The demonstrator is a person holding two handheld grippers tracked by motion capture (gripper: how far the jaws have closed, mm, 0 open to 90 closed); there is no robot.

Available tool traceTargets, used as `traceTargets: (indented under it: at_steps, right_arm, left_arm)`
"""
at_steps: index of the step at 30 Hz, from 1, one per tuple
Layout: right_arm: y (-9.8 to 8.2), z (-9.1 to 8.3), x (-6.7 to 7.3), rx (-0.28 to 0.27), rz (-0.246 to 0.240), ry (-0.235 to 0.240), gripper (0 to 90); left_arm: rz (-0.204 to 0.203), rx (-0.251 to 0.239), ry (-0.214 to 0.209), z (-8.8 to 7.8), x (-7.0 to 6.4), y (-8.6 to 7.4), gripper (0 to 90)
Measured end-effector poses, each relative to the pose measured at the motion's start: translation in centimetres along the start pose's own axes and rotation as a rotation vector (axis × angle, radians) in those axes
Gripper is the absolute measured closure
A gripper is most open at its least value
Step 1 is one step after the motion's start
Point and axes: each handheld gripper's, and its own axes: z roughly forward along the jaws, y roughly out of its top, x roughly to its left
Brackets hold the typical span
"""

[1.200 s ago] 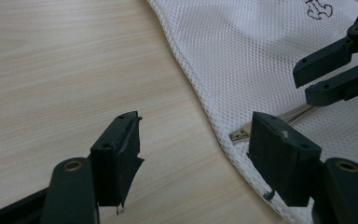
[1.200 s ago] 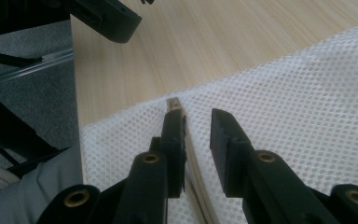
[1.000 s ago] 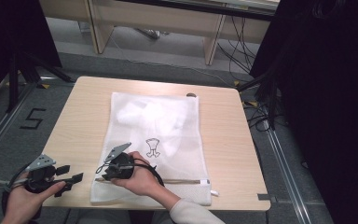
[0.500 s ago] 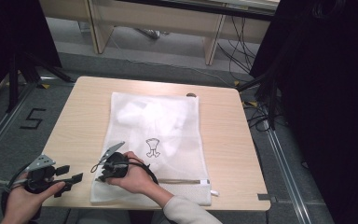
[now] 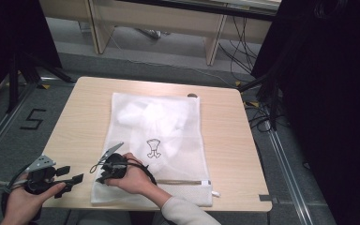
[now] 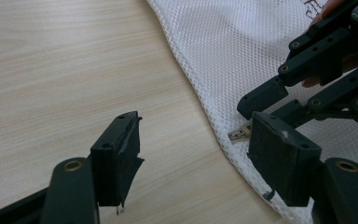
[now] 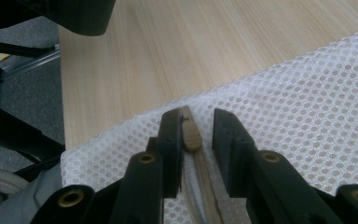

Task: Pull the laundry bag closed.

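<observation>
One white mesh bag point(image 5: 157, 140) lies flat on the table point(image 5: 79, 122) w/ white cloth point(image 5: 161, 119) inside; its near end reaches almost to the table's near edge. Bare wood is free to both sides. Two grippers: right gripper point(image 7: 196, 133) at the bag's near-left corner, jaws a bit apart w/ the tan zipper pull point(image 7: 191, 134) between them, against one jaw. Left gripper point(image 6: 200, 154) off the bag's left edge, jaws spread wide, holding nothing.
</observation>
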Motion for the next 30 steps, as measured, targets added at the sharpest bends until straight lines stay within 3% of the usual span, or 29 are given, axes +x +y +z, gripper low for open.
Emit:
traceTargets:
  at_steps: [1,8,9,10,11,12,14,15,27,30]
  right_arm:
    - [0.0,0.0,0.1,0.006,0.022,0.000,73.8]
    - [-0.1,0.2,0.7,0.007,0.049,0.001,75.5]
    - [-0.1,0.2,0.7,0.008,0.047,0.003,76.1]
    - [0.0,0.3,0.6,0.001,-0.003,-0.012,78.0]
    - [0.0,0.3,0.5,0.005,-0.019,-0.019,78.7]
    - [0.0,0.3,0.9,0.011,0.027,-0.011,78.7]
    - [0.0,0.2,1.1,0.027,0.044,-0.024,79.9]
    - [0.1,0.2,0.8,0.018,-0.010,-0.022,81.5]
    - [0.7,-0.4,1.3,0.002,-0.045,-0.028,81.8]
    - [1.0,-1.0,1.4,-0.005,-0.047,-0.038,81.9]
  left_arm:
    - [-0.005,0.000,0.002,0.0,0.0,0.0,33.3]
    - [-0.006,0.001,0.002,0.0,-0.1,0.0,33.4]
    - [-0.006,0.001,0.002,0.0,-0.1,0.0,33.4]
    - [-0.003,0.003,0.002,0.0,-0.1,0.0,33.4]
    - [-0.002,0.005,-0.003,0.0,0.0,0.0,33.4]
    - [-0.002,0.005,-0.003,0.0,0.0,0.0,33.4]
    - [-0.003,0.005,-0.002,0.0,-0.1,0.0,33.4]
    - [-0.004,0.005,-0.001,0.0,-0.1,0.0,33.4]
    - [0.009,0.018,-0.008,0.1,-0.2,0.0,34.0]
    - [0.004,0.012,-0.031,0.3,-0.4,0.0,34.7]
